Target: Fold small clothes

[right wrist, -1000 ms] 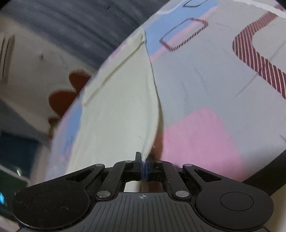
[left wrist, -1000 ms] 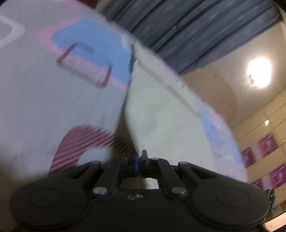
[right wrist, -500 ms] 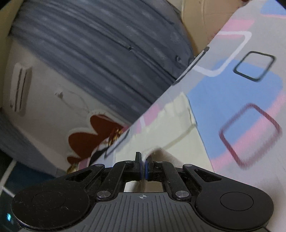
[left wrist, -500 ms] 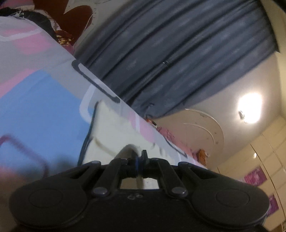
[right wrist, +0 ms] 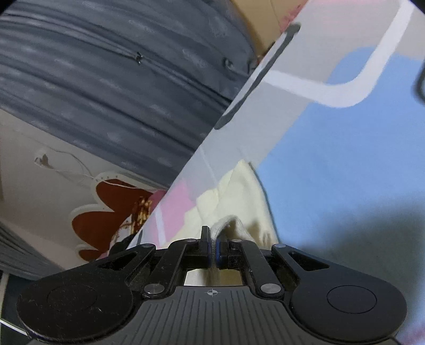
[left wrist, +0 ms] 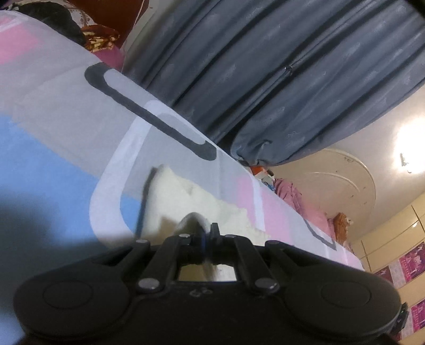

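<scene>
A small cream garment [left wrist: 186, 196] lies on a patterned bedsheet [left wrist: 47, 111] of grey, blue and pink. My left gripper [left wrist: 205, 238] is shut on a fold of its edge, low over the bed. In the right wrist view the same cream garment [right wrist: 239, 191] lies ahead, and my right gripper [right wrist: 213, 245] is shut on another fold of its edge. The far part of the garment lies flat on the bedsheet [right wrist: 332, 164]. The part under both grippers is hidden.
A dark grey curtain [left wrist: 265, 66] hangs behind the bed's far edge. Pink clothes and a small orange toy [left wrist: 341, 221] sit at the bed's far right. A dark bundle [left wrist: 53, 21] lies at the top left. A red flower decoration [right wrist: 106, 207] is on the wall.
Both grippers have carried the garment's held edge forward and down toward its far end. The views swung from the sheet close up to a low view along the bed. Both stayed shut.
</scene>
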Tool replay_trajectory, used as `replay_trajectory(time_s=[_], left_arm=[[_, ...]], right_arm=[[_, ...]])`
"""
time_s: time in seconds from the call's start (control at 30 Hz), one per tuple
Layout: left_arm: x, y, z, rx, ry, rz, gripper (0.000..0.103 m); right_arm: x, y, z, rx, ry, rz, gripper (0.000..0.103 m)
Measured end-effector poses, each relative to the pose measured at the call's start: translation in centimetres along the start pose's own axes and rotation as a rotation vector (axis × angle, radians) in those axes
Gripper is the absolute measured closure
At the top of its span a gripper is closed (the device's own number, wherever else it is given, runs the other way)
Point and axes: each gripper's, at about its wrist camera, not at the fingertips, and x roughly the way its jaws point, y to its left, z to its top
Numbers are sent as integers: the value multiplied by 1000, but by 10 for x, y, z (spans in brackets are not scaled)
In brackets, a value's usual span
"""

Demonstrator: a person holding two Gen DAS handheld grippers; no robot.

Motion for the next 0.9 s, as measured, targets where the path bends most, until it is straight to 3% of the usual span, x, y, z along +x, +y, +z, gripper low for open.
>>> replay_trajectory(time_s=[0.03, 0.07, 0.1, 0.13, 0.23, 0.27, 0.3, 0.33, 0.47, 0.67, 0.73, 0.77, 0.83, 0.9], left_arm=[[-3, 2, 0, -6, -29, -8, 81], [-8, 5, 1, -17, -73, -15, 54], [-12, 7, 3, -25, -119, -24, 34], [-17, 10, 3, -24, -156, -40, 31], [-19, 5, 5, 79, -148, -29, 34], [-18, 0, 4, 155, -123, -1, 43], [-16, -6, 2, 224, -95, 17, 54], [-15, -11, -1, 279, -85, 29, 55], [-30, -16, -14, 419, -103, 54, 48], [6, -43, -27, 660, 4, 158, 48], [26, -48, -24, 683, 11, 233, 50], [32, -48, -19, 647, 5, 262, 54], [27, -44, -11, 545, -39, 231, 55], [21, -44, -10, 528, -65, 199, 53]], right_arm=[[2, 2, 1, -31, -15, -11, 99], [4, 5, 3, -70, -26, -36, 96], [4, 7, 4, -102, -50, -48, 66], [1, 8, 3, -129, -85, -44, 33], [-8, 8, 2, -186, -128, -21, 33], [-11, 8, 1, -214, -134, -22, 33], [-14, 10, -2, -253, -126, -30, 41], [-16, 13, -6, -302, -114, -35, 50], [-18, 22, -22, -465, -76, -73, 50], [-1, 35, -45, -619, -2, -107, 50], [14, 37, -47, -641, 13, -132, 50], [21, 38, -46, -643, 21, -150, 50], [25, 33, -34, -547, -23, -183, 50], [17, 26, -24, -454, -64, -131, 50]])
